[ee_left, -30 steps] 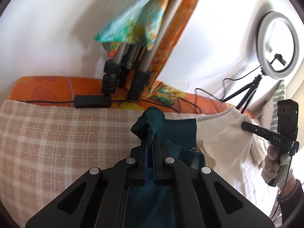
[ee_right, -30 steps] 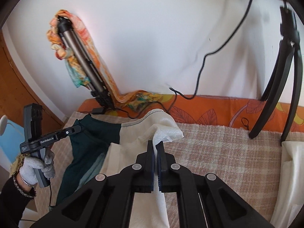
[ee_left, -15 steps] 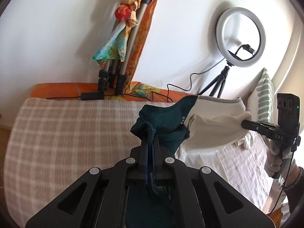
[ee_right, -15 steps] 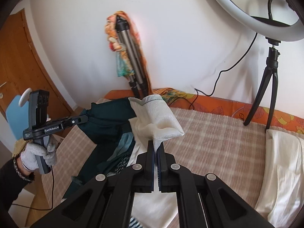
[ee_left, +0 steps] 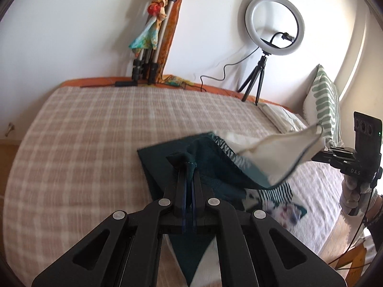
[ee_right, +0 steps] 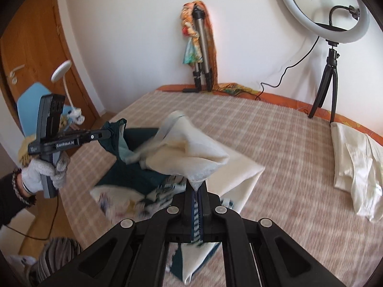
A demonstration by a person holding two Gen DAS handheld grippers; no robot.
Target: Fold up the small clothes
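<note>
Nearest you, the left gripper (ee_left: 188,167) has its jaws pressed together on a bunched dark-teal corner of the garment (ee_left: 210,157); the right gripper (ee_right: 197,186) likewise pinches a cream corner, with a striped edge showing between its jaws. The garment, a small top in teal and cream with a printed lining, hangs between the two grippers just above the near edge of the checked bedcover (ee_left: 83,131), and its lower part trails onto that cover.

Judge the cloth as light, soft and wholly limp: it sags between your two holds and folds wherever it is unsupported, and the blur suggests it swings readily. Hold it at hems, corners or seams, where the doubled fabric gives the jaws more to bite on; a single layer may slip.

Farther across the bedcover, a white cloth (ee_right: 354,167) lies toward its right edge. Beyond the bedcover's far edge, a ring light (ee_left: 275,25) and a scarf-draped tripod (ee_left: 153,47) stand against the wall.
</note>
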